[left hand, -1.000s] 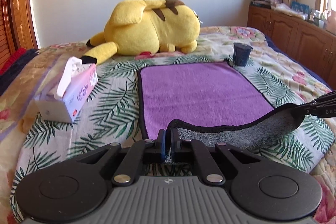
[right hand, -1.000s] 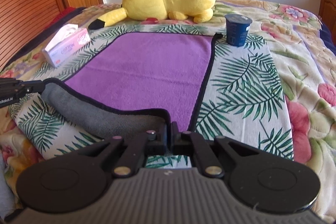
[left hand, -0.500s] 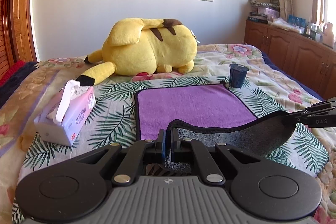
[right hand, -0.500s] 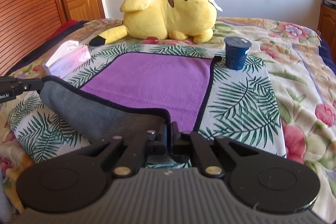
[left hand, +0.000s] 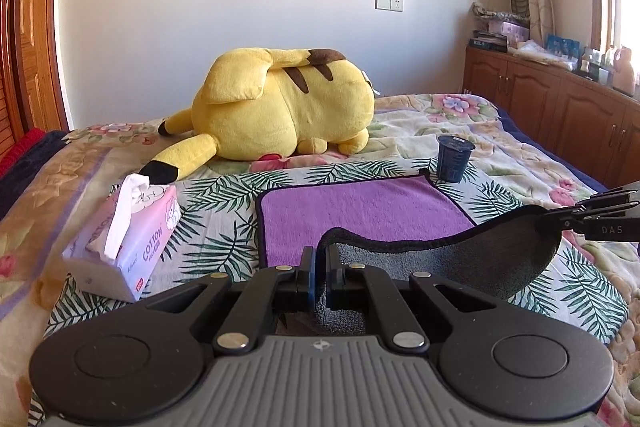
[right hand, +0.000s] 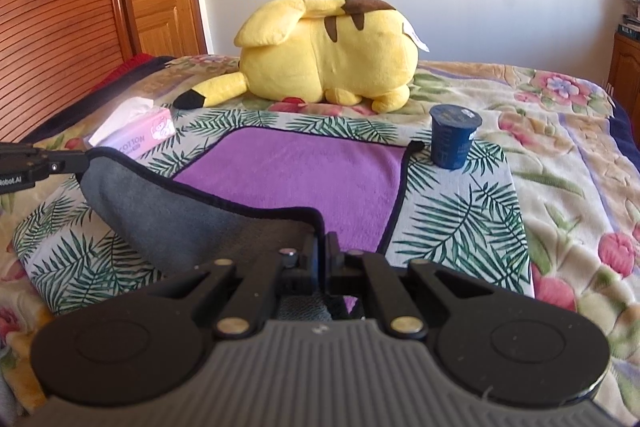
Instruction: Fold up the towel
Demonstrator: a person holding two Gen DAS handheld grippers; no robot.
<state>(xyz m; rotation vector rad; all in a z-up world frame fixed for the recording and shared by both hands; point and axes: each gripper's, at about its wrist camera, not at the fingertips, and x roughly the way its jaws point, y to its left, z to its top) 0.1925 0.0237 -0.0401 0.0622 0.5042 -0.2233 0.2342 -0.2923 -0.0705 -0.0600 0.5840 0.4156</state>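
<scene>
- The towel (left hand: 360,215), purple on top and grey beneath with a dark hem, is spread on the palm-leaf cloth (left hand: 216,227) over the bed (right hand: 560,155); its near edge is raised off the cloth while the far part lies flat.
- The near-left corner is pinched by the left gripper (left hand: 318,271), the jaws pressed together on the hem.
- The near-right corner is pinched in the same way by the right gripper (right hand: 322,259), and the grey underside sags between the two.
- The step in hand is judged to be the first fold: the near edge is to be carried over to the far edge.
- Both corners should be moved level and together, with the hem kept lightly taut so that no sag is trapped.
- The near hem should be laid on the far hem, short of the blue cup (right hand: 454,137), which stands just beside the far-right corner and could be tipped.
- The tissue box (left hand: 128,239) and the yellow plush toy (left hand: 288,103) are well apart from the path.
</scene>
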